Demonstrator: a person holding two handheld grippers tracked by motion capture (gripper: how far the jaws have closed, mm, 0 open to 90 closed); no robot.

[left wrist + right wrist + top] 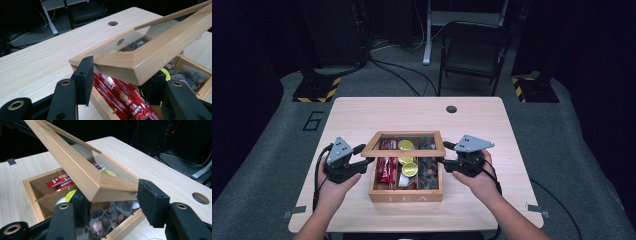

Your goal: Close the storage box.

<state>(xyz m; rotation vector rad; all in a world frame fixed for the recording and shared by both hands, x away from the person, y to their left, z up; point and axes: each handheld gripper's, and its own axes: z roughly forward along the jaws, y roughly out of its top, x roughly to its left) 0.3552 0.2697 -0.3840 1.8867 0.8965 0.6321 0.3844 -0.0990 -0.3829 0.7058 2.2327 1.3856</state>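
Left tool, held in the person's left hand: its jaws grip the left front corner of the lid, one pad above and one below the wooden frame. The glass-paned lid is raised and tilted over the wooden box, which sits near the front middle of the counter. Left compartment: red sachets. Middle compartment: round yellow-green capsules. Right compartment: dark tea bags in clear wrappers. Right tool, held in the right hand: its jaws grip the right front corner of the lid in the same way. A round cable hole lies at the far edge of the counter; a folding chair stands beyond it.
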